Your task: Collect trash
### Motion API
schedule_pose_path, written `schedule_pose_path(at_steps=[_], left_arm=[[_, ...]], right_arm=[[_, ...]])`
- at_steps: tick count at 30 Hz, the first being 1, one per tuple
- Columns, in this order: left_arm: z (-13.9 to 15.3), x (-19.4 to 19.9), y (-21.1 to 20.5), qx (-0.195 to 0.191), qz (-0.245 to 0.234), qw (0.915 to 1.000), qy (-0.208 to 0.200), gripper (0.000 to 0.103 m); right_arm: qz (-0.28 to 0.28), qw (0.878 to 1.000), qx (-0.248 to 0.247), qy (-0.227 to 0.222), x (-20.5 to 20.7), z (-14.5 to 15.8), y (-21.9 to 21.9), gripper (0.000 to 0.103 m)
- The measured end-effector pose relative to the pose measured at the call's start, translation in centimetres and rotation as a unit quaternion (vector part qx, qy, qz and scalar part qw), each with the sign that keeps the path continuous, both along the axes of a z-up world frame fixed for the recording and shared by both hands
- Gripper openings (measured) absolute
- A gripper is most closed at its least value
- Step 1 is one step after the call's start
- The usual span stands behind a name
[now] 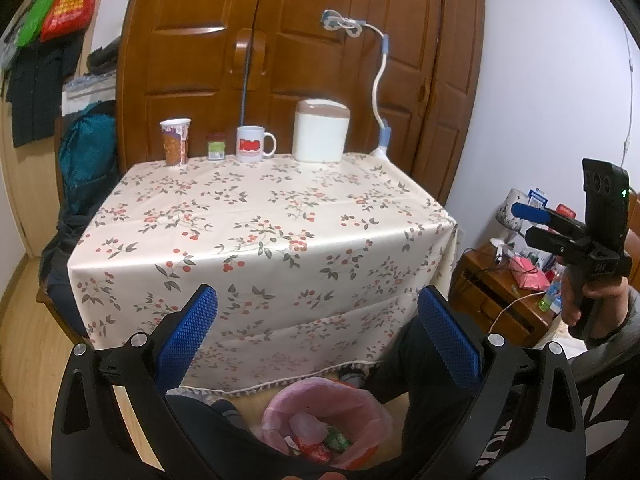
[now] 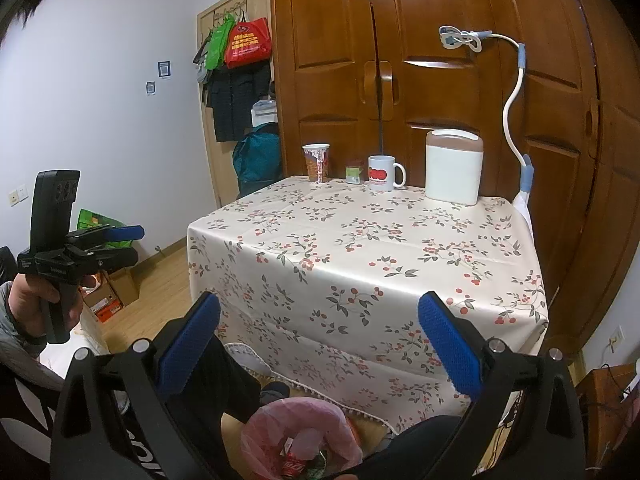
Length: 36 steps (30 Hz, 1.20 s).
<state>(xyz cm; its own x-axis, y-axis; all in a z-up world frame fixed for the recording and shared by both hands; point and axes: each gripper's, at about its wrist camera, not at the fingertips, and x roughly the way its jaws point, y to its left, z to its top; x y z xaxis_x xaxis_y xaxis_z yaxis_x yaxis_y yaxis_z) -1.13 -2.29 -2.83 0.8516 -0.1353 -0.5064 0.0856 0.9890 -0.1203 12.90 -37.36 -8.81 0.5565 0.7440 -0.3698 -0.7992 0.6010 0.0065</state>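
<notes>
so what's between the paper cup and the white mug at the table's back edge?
A small green-labelled jar stands between the paper cup and mug; both wrist views show it.

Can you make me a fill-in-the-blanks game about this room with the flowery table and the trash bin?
1. The mug stands between the small green box and the white ____ with a brown lid.
2. The bin on the floor has a ____ plastic bag in it.
3. The left gripper and the right gripper are both ____, holding nothing.
4. The tablecloth is printed with little red ____.

Missing words: container; pink; open; berries
</notes>
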Motion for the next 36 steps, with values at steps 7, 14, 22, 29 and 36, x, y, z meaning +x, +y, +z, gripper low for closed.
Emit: schedule_pose_path(at_steps=[7, 14, 22, 29, 36], left_arm=[[0.08, 0.0, -0.01, 0.002, 0.001, 1.0, 0.0, 0.097], [0.2, 0.01, -0.23, 0.002, 0.002, 1.0, -0.001, 0.097], [0.19, -0.01, -0.25, 0.002, 0.003, 1.0, -0.002, 0.097], [0.39, 0.01, -0.59, 0.002, 0.004, 1.0, -0.003, 0.097], [0.46, 0.05, -0.74, 0.002, 0.005, 1.0, -0.003, 0.097]], right_arm=[[0.001, 1.0, 0.0, 0.0, -0.05, 0.09, 0.29, 0.098], [0.002, 1.0, 0.001, -0.001, -0.2, 0.23, 0.48, 0.098], [0.004, 1.0, 0.002, 0.001, -0.15, 0.28, 0.51, 0.098], [0.005, 1.0, 0.002, 0.0, -0.11, 0.27, 0.52, 0.098], [0.004, 1.0, 0.002, 0.0, -0.13, 0.29, 0.53, 0.098]])
